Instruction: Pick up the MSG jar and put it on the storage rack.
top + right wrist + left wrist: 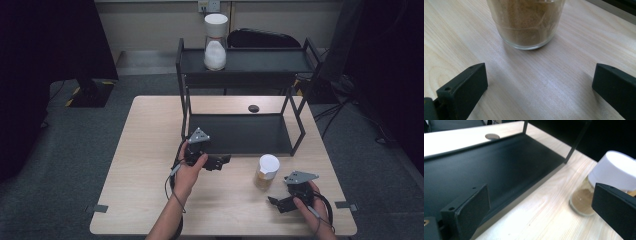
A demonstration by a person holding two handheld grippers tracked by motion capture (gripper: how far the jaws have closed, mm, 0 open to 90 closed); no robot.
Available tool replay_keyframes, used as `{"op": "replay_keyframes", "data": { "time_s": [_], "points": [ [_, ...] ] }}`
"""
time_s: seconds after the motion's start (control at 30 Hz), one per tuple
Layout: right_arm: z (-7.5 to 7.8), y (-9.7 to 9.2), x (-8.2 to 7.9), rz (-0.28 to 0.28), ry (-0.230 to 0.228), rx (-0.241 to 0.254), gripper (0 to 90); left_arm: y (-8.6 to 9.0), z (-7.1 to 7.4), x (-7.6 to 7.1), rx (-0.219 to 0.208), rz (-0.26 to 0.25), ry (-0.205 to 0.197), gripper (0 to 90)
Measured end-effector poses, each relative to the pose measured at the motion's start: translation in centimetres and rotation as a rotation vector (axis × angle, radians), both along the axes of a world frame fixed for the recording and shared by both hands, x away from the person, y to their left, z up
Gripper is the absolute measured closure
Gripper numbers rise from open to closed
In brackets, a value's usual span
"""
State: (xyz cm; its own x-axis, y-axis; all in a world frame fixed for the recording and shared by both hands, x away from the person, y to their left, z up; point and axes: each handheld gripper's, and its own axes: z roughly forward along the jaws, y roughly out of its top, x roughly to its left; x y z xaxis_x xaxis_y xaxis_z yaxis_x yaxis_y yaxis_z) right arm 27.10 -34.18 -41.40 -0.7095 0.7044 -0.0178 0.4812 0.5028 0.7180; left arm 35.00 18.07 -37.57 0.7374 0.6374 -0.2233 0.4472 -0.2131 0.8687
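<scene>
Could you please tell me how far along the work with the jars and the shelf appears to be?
One white-filled jar already stands on the shelf's top tier. The right gripper, jaws open, faces the brown-filled jar on the table without touching it. Grasping and shelving it probably remain.

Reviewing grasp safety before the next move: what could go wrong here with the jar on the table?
1. The jar is tall and glass; a push from the open right hand-held gripper, which sits low near its base, could tip it.
2. The white lid may be loose; powder could spill.
3. The shelf edge is close; the left hand-held gripper could catch it.
</scene>
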Motion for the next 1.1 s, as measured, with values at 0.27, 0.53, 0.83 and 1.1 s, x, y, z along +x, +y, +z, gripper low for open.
{"op": "replay_keyframes", "data": {
  "time_s": [0.27,0.53,0.83,1.1],
  "points": [
    [0.0,0.0,0.0,0.0,0.0,0.0,0.0,0.1,-1.1,-0.7,0.022,-0.012,0.006,1.4],
    [0.0,0.0,0.0,0.0,0.0,0.0,0.0,0.5,-2.0,-1.7,0.052,-0.016,0.01,1.4],
    [0.0,0.0,0.0,0.0,0.0,0.0,0.0,1.1,-2.8,-3.0,0.115,-0.008,0.01,1.4],
    [0.0,0.0,0.0,0.0,0.0,0.0,0.0,1.7,-2.9,-4.0,0.16,0.035,0.018,1.4]
  ]
}}
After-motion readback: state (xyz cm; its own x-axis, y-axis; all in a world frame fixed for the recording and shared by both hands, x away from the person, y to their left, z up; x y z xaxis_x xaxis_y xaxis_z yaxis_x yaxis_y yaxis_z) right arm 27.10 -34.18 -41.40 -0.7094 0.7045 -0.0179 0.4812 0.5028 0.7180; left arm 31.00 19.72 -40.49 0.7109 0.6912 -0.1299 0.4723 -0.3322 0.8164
